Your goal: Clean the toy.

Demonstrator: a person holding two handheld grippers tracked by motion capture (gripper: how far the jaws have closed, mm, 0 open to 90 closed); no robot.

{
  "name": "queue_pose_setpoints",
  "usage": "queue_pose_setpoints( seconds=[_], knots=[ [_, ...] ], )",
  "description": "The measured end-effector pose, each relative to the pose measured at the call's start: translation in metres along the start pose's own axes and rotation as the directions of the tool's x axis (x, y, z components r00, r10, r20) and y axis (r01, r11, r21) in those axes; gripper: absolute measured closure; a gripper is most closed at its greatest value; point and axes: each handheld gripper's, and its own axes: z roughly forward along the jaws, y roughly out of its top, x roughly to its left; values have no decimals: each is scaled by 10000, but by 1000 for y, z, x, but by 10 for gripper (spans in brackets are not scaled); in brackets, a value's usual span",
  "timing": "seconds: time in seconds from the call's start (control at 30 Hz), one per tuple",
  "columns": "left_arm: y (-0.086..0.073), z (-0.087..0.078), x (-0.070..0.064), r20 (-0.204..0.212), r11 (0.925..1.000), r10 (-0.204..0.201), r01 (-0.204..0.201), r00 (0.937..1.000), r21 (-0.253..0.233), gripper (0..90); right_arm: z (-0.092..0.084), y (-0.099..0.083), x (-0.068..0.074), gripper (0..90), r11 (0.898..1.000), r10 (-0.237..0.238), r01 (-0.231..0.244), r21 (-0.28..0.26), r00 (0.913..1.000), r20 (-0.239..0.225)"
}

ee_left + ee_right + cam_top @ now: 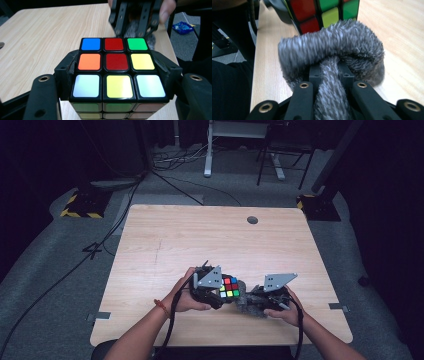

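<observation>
The puzzle cube (229, 287) sits low centre, clamped in the left gripper (222, 292); just beside it the right gripper (250, 302) pinches a grey cloth (243, 299). Beneath lies a pale wooden table (200, 240), with grey carpet (50, 270) and dark room around it.

Puzzle cubes: one puzzle cube (229, 287), with nine stickers on the face seen in the left gripper view
Sticker colours on that face: two red, two yellow, two white, one blue, one green, one orange
Grey fuzzy cloths: one grey fuzzy cloth (332, 50)
Grippers: two, the left gripper (218, 295) and the right gripper (255, 301), each with two black jaws
Grey three-cornered plates: two, one on each gripper
Hands: two, the left hand (182, 297) and the right hand (290, 312)
Benches: one bench (165, 240)
Round holes in the bench top: one round hole (252, 220)
Blue packets on the floor: one blue packet (183, 27)
</observation>
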Motion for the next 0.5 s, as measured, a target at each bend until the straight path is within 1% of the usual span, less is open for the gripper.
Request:
queue_pose_setpoints(
  seconds=[0.07,0.1,0.17,0.23,0.27,0.3,0.33,0.37,0.43,0.47,0.5],
  knots=[
    [-2,1,1,86,10000,-19,18,10000,48,336,-8,3,1,785,9984,-63,53,-556,9998,-169],
    [-3,2,1,115,10000,-89,89,9999,46,336,-12,5,1,784,9966,-50,28,-827,9997,-260],
    [-3,6,0,254,9999,-92,90,9996,89,335,-19,7,1,783,9921,-62,25,-1258,9996,-288],
    [-2,10,-3,379,9999,-38,34,9993,111,335,-25,8,0,783,9857,-78,54,-1686,9999,-136],
    [-1,11,-6,480,10000,-19,14,9988,96,336,-27,9,-1,783,9842,-22,15,-1771,10000,-35],
    [1,13,-9,541,9999,101,-105,9985,84,336,-28,9,-1,783,9844,1,25,-1761,9999,148],
    [2,14,-10,571,9999,139,-145,9983,90,335,-28,9,-2,784,9869,14,62,-1609,9989,472],
    [4,15,-12,623,9997,242,-246,9978,47,335,-27,9,-2,783,9895,45,45,-1447,9981,621],
    [6,13,-14,801,9996,219,-206,9965,-178,335,-23,6,-5,784,9950,129,-58,-993,9974,711],
    [8,11,-14,814,9993,229,-204,9964,-311,335,-20,5,-7,784,9977,161,-118,-664,9978,649],
    [10,8,-14,733,9989,277,-249,9969,-385,335,-17,3,-8,784,9994,120,-102,-317,9982,588]
  ],
)
